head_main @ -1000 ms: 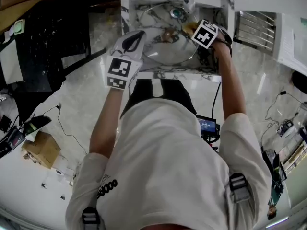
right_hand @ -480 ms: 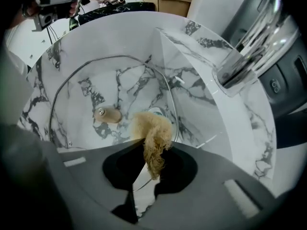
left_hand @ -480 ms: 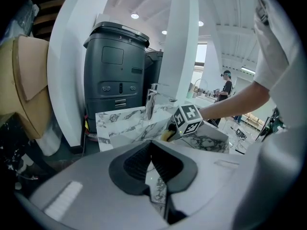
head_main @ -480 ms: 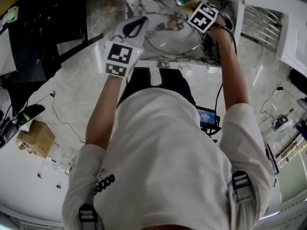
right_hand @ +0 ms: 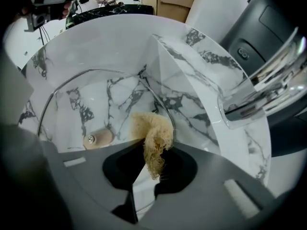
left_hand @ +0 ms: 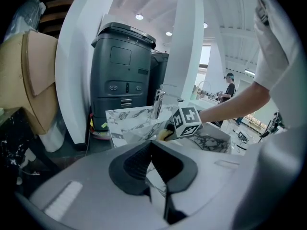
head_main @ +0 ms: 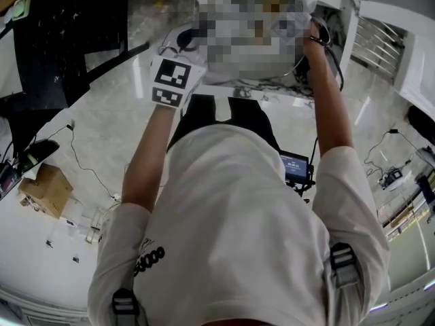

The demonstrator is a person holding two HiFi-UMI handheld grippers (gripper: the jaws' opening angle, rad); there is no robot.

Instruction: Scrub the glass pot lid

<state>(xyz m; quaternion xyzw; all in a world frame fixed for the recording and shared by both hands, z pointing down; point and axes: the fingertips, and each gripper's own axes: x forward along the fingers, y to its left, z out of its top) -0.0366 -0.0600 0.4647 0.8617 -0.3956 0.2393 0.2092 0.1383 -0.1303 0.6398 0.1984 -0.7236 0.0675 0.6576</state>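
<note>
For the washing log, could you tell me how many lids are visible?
1: the glass pot lid, held in the sink by the left gripper; others may be hidden.

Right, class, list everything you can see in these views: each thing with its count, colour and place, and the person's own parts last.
round clear glass pot lid: one, clear with a tan knob, over the sink, its edge in the left tool.
fibrous loofah scrubber: one, yellow-tan, pinched in the right tool, at the lid's rim.
marble-patterned sink: one, white with dark veins, in front of the person.
chrome tap: one, silver, above the sink.
tall bin-shaped unit: one, dark grey, behind the sink.
cardboard box: one, brown, on the floor.
left tool: one, grey with black pads, shut on the lid's edge.
right tool: one, grey, shut on the scrubber.
T-shirt: one, white, on the person.
</note>
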